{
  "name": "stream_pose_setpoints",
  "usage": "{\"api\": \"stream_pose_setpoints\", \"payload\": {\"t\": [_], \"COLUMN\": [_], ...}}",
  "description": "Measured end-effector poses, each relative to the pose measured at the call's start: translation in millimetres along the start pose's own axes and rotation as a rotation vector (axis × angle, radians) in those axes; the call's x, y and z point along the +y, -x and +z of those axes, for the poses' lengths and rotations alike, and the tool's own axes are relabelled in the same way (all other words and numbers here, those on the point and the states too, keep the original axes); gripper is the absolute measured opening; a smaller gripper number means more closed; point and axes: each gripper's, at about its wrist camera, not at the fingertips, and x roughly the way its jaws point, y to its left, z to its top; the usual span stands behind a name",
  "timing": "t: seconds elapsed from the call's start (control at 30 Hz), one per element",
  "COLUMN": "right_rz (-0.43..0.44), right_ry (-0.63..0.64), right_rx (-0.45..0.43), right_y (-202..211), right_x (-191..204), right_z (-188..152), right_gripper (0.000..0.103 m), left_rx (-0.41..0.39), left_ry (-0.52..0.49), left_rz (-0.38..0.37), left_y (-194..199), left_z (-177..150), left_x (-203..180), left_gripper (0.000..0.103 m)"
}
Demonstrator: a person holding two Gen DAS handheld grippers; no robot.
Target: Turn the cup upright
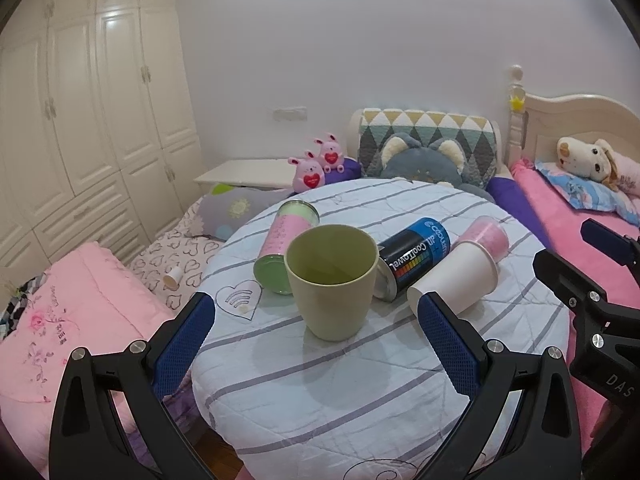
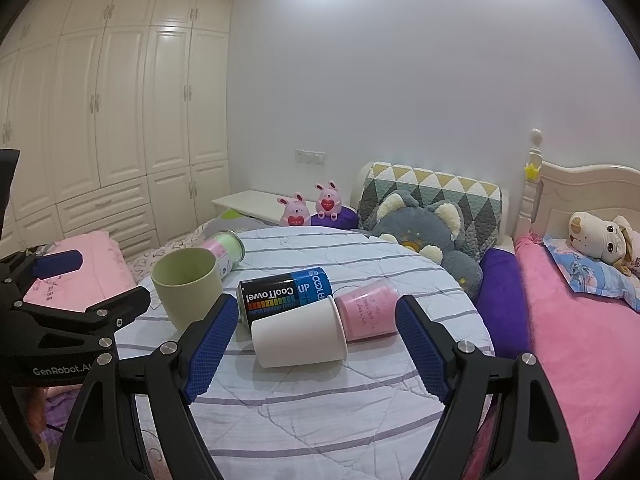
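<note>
A pale green cup [image 1: 332,280] stands upright on the round striped table [image 1: 360,392]; it also shows in the right wrist view [image 2: 188,286]. A white paper cup [image 1: 456,276] lies on its side to its right, also seen in the right wrist view [image 2: 300,330]. My left gripper [image 1: 316,340] is open and empty, its fingers either side of the green cup and just short of it. My right gripper [image 2: 312,350] is open and empty, with the lying white cup between and just beyond its fingertips.
A black and blue CoolTowel can [image 2: 286,294], a pink cup [image 2: 368,312] and a pink-green jar [image 1: 282,246] lie on their sides on the table. Beds with pink bedding [image 2: 580,340], plush toys [image 2: 424,232] and a white wardrobe [image 1: 92,112] surround it.
</note>
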Motion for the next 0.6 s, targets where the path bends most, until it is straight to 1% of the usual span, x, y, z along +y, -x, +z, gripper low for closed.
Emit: {"api": "stream_pose_setpoints", "payload": {"t": [0.6], "right_rz": [0.000], "right_ry": [0.007], "right_rx": [0.012], "right_y": [-4.4], "right_x": [-1.2], "right_z": [3.0], "right_gripper": [0.082], "left_rx": [0.000], "left_ry": [-0.002], "left_rz": [0.002], "left_y": [-0.1], "left_z": [0.3], "left_x": [-2.0], "left_gripper": [0.103]}}
